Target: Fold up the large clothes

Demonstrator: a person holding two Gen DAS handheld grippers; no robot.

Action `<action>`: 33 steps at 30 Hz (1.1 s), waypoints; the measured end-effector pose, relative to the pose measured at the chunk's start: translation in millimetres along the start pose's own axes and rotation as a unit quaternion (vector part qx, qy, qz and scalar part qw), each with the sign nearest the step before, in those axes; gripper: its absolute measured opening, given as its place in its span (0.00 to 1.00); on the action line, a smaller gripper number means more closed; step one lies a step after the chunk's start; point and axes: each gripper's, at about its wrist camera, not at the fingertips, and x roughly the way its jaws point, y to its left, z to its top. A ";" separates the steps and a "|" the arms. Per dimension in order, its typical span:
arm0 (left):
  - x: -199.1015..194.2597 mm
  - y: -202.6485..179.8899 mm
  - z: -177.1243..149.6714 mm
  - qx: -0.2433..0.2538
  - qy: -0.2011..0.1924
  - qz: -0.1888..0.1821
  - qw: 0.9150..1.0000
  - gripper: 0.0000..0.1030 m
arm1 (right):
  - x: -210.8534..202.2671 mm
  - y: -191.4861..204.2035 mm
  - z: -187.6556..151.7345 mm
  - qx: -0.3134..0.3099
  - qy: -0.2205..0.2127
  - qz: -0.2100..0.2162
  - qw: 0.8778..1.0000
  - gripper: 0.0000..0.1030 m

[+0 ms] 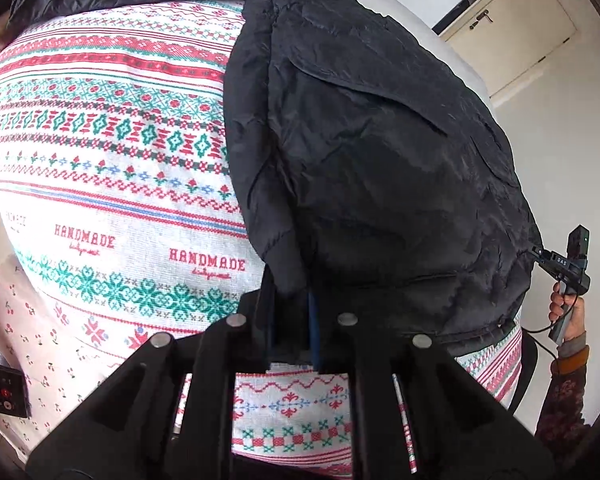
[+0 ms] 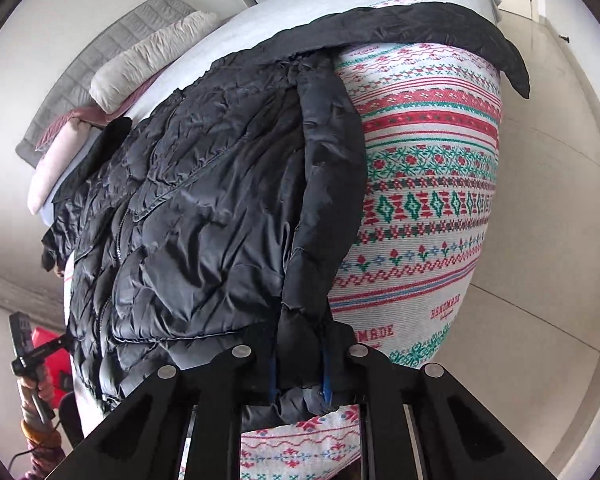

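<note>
Big black puffer jacket (image 2: 204,200) spread over a bed covered in a red-and-green patterned blanket (image 1: 112,152). On the left: left gripper (image 1: 292,332) clamped shut on the jacket's near hem, fabric bunched between the blue-padded fingers. On the right: right gripper (image 2: 300,376) pinched tight on another near edge. Pillows (image 2: 148,56) stacked at the far-left end.

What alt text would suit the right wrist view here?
The right hand-held gripper is shut on the near edge of a black quilted puffer jacket, which lies spread over a white bedcover with red and green knit-style bands. At lower left, the left hand-held gripper meets the jacket's other edge; cream and pink pillows sit behind.
</note>
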 end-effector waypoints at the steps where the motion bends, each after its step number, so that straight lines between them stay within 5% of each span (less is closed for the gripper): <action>1: -8.2 -3.5 -0.7 0.005 -0.011 0.020 1.000 0.08 | -4.2 6.5 1.2 -0.007 -0.001 -0.009 1.000 0.11; 4: -34.7 -7.9 -4.0 0.009 -0.029 0.036 0.999 0.07 | -22.6 20.8 2.9 -0.025 -0.013 -0.011 1.000 0.10; 7: -34.3 -15.9 -12.4 0.052 -0.007 0.080 0.995 0.11 | -24.5 28.0 1.3 -0.045 -0.003 -0.031 0.999 0.10; 9: -22.6 -19.8 -16.1 0.079 0.010 0.127 0.989 0.17 | -11.4 29.8 -5.9 -0.067 0.020 -0.066 0.995 0.21; 12: -30.6 -23.4 -18.9 0.081 -0.021 0.171 0.982 0.49 | -3.3 19.0 -6.5 -0.053 0.022 -0.088 0.994 0.40; 13: -38.7 -26.0 -17.8 0.079 -0.039 0.176 0.980 0.68 | -5.7 12.5 -1.5 -0.037 0.015 -0.080 0.996 0.44; 14: -46.5 -31.0 -15.5 0.077 -0.059 0.176 0.980 0.78 | -10.1 5.9 5.3 -0.020 0.008 -0.070 0.997 0.52; 23: -70.6 -91.8 34.7 0.056 -0.127 0.117 0.983 0.94 | -61.0 -6.9 71.2 0.049 -0.060 -0.063 0.995 0.81; 33: -2.1 -139.9 106.5 0.018 -0.125 0.070 0.990 0.95 | -18.8 -46.2 175.6 0.221 -0.087 0.007 0.971 0.83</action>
